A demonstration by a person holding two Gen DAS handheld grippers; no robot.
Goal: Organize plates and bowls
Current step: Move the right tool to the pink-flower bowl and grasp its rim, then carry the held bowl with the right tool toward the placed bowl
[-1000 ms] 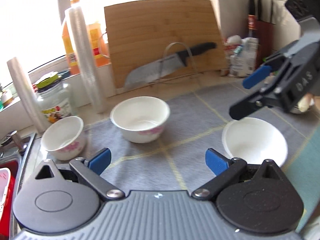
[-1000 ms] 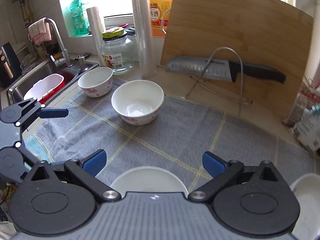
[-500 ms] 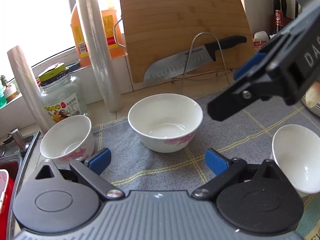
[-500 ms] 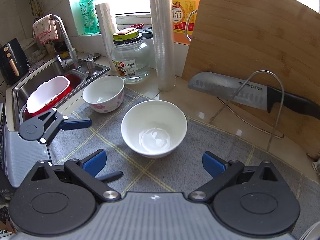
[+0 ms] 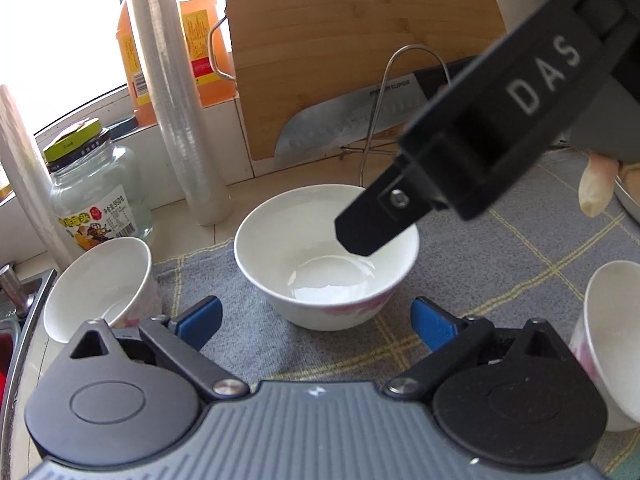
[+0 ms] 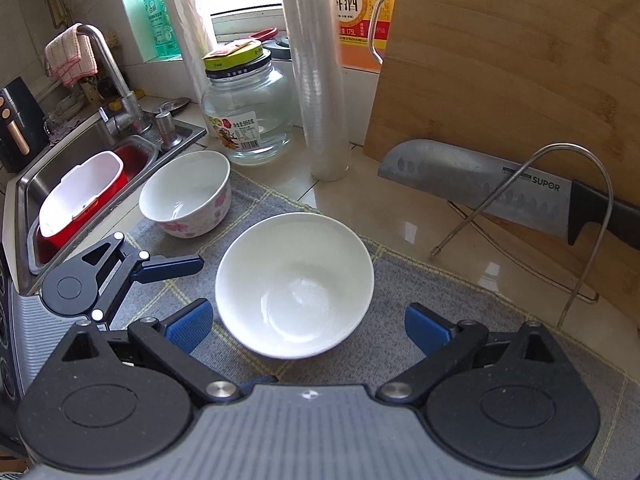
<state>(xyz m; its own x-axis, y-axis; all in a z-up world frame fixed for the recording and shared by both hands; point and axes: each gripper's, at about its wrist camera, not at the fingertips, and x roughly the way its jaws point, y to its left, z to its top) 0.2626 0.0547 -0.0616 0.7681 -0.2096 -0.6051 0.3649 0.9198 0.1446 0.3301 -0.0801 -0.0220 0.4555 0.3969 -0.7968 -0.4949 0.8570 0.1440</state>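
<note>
A large white bowl with pink flowers (image 5: pixel 326 256) (image 6: pixel 294 284) sits upright on the grey mat. A smaller flowered bowl (image 5: pixel 104 288) (image 6: pixel 186 194) stands to its left near the sink. A third white bowl (image 5: pixel 610 340) is at the right edge of the left wrist view. My left gripper (image 5: pixel 316 316) is open and empty, just short of the large bowl; it also shows in the right wrist view (image 6: pixel 132 276). My right gripper (image 6: pixel 306 326) is open, with its jaws on either side of the large bowl's near rim; one of its fingers (image 5: pixel 460 168) hangs over the bowl.
The grey mat (image 6: pixel 400 280) lies on the counter. A knife (image 6: pixel 500 188) rests on a wire stand before a wooden cutting board (image 6: pixel 520 60). A glass jar (image 6: pixel 248 108), film rolls (image 6: pixel 316 72) and an oil bottle stand behind. The sink (image 6: pixel 80 184) is at the left.
Both grippers have moved forward and to the left toward the large bowl. The right gripper now straddles it from above. Both stay open.
</note>
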